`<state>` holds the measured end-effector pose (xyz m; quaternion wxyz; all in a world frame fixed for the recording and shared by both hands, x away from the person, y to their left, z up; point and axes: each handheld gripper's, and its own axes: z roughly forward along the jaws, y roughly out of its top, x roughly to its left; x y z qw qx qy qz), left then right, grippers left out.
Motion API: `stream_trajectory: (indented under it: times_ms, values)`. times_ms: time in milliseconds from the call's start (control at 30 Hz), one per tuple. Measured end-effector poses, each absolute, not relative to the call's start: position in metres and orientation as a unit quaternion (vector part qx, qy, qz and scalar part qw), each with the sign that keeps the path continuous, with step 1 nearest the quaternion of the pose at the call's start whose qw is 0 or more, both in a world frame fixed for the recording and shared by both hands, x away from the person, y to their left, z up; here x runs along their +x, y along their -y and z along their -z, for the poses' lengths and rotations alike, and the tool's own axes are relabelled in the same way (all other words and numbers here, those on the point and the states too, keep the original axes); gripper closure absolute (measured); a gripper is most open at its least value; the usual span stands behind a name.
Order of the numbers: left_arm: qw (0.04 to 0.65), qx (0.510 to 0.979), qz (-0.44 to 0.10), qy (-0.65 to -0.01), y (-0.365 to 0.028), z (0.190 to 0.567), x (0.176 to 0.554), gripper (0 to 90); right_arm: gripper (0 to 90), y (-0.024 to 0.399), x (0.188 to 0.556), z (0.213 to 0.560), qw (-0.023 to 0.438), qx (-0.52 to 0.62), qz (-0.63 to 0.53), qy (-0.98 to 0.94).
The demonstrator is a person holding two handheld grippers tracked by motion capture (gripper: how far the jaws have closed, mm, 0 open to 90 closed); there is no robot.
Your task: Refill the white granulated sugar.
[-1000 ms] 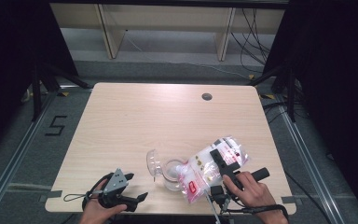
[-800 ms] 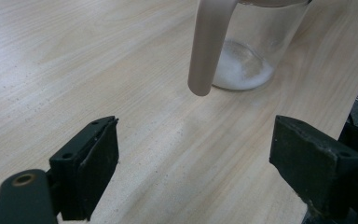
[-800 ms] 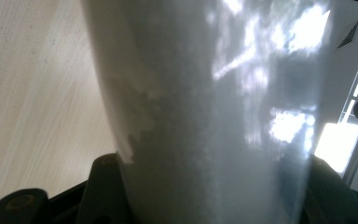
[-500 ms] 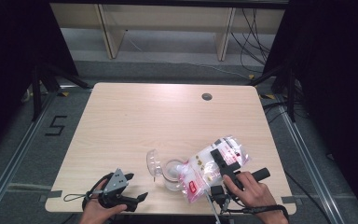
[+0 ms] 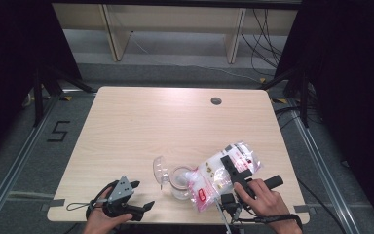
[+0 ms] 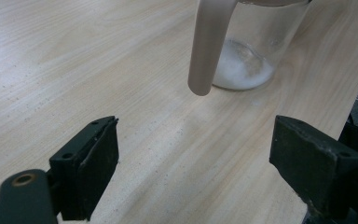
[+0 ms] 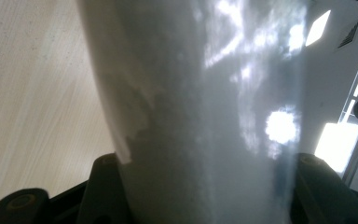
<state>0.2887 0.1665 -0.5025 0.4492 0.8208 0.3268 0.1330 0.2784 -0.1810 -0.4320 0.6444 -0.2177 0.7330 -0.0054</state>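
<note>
Jar (image 5: 179, 181) near front edge – table (image 5: 175, 122) beyond bare

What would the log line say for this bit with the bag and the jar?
right gripper: shut on bag, tipped over jar | jar: some white powder inside, lid open | left gripper: open, holds nothing, near table edge

A pale wooden table (image 5: 141, 126) with a round cable hole (image 5: 216, 101) stands on grey floor (image 5: 175, 73). Black curtains (image 5: 9, 58) hang on both sides. A light wooden shelf (image 5: 170, 19) stands beyond, with cables (image 5: 268, 34) nearby. Floor tape marks a "5" (image 5: 58, 131).
</note>
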Motion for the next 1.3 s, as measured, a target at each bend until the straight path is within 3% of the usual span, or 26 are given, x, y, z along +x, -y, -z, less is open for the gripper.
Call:
stream_trajectory:
  times_ms: [1300]
  values:
    - [0.441,0.827,-0.139,-0.320,-0.1678,0.5016,0.2895,15.2,53.9,0.1831,0.2769,0.4298,0.646,-0.215,0.004,-0.732]
